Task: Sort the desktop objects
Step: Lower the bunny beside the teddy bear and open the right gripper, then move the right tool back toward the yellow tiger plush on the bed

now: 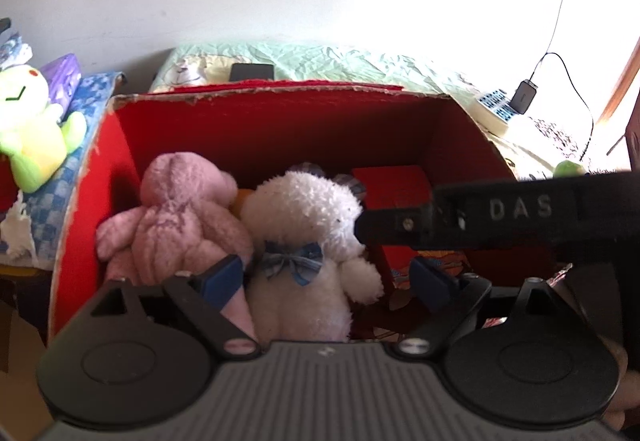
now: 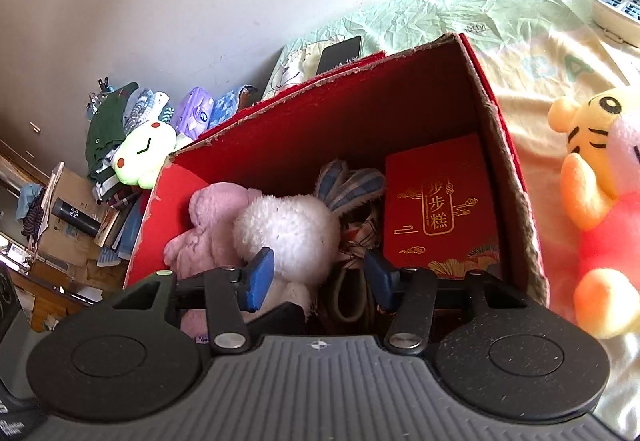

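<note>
A red cardboard box [image 1: 280, 121] [image 2: 352, 113] stands open on the bed. Inside lie a pink plush [image 1: 176, 217] [image 2: 212, 225], a white plush rabbit [image 1: 308, 241] [image 2: 292, 233] with blue checked ears and bow, and a red packet with gold print [image 2: 440, 201] [image 1: 396, 189]. My left gripper [image 1: 328, 277] is open over the box, its pads either side of the white rabbit, holding nothing. My right gripper [image 2: 320, 273] is open and empty above the box; it shows in the left wrist view [image 1: 500, 217] as a black bar. A tiger plush [image 2: 600, 201] lies right of the box.
A green plush [image 1: 32, 125] [image 2: 144, 153] sits left of the box among clothes and tissue packs [image 2: 196, 113]. A phone [image 1: 252, 72] [image 2: 340, 53] lies behind the box. A power strip [image 1: 494, 107] [image 2: 620, 1] with charger [image 1: 524, 97] lies at the right.
</note>
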The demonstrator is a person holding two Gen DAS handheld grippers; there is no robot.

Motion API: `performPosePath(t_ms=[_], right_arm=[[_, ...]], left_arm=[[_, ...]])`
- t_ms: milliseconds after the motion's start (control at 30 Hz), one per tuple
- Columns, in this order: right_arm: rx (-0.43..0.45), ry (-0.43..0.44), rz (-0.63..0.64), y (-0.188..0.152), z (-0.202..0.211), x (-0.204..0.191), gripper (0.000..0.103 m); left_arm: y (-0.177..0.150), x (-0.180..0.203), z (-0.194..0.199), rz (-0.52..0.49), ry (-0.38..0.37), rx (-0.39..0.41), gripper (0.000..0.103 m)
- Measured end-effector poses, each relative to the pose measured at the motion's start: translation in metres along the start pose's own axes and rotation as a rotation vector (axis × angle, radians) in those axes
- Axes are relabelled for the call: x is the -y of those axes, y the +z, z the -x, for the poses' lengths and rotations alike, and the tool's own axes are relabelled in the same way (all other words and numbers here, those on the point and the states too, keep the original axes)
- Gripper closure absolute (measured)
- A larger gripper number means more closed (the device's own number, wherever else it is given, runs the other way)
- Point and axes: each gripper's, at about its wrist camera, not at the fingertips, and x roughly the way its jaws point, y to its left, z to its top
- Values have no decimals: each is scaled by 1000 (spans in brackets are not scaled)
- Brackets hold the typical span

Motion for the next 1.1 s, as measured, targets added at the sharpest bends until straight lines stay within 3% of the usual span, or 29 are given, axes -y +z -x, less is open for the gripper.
performPosePath(t_ms=[500, 967, 1100], right_arm=[[97, 46, 21, -19, 31, 2, 53], [252, 144, 8, -41, 70, 9, 53], [256, 186, 1, -43, 76, 16, 53]], left_arm=[[-5, 8, 21, 24, 102, 28, 12], [-11, 26, 44, -7, 164, 73, 11], [-13, 33, 50, -7, 202, 87, 11]])
